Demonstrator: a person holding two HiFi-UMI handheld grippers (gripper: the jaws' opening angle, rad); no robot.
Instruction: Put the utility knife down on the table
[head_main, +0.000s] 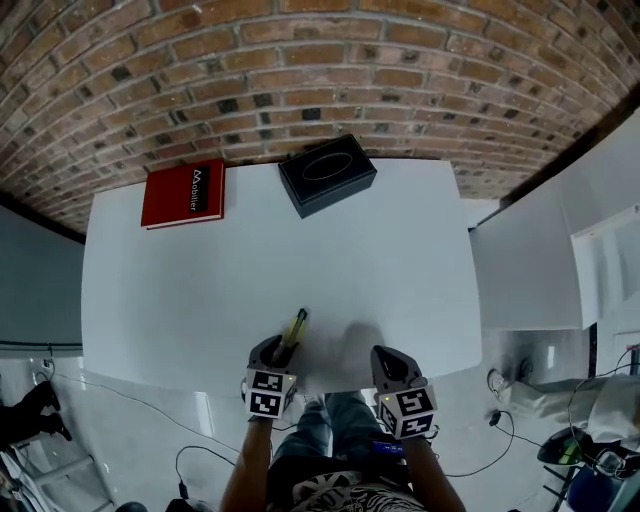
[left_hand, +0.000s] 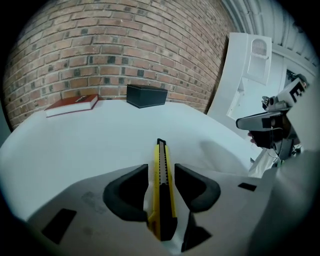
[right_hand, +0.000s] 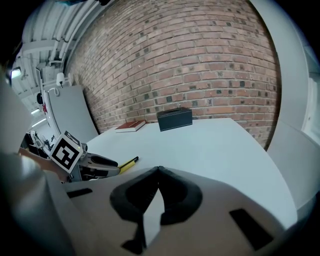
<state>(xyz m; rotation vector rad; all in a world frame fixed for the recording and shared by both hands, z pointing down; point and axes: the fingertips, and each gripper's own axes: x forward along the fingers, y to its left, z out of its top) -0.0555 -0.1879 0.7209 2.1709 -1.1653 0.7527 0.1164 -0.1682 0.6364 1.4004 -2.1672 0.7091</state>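
Spread apart on the left gripper, with the yellow-and-black utility knife lying lengthwise in the gap and clear of both pads, a narrow slit left on either side. Pressed together tip to tip on the right gripper, with nothing between.

From the head view: knife near the 6 o'clock edge of the white table, tip aimed between 12 and 1 o'clock and down on the tabletop, rear end tucked between the left jaws. Cannot tell whether the whole length rests flat. Right gripper just at 3 o'clock of the left one, near it but apart, hovering at the same table edge and pointing toward 12 o'clock. Both held low and tilted downward, bare forearms reaching in from 6 o'clock.

Far side of the table: red book flat at the 10 to 11 o'clock corner, black box at 12 o'clock, set slightly askew, well apart from the knife. Beyond both, a brick wall along the table's 12 o'clock edge.
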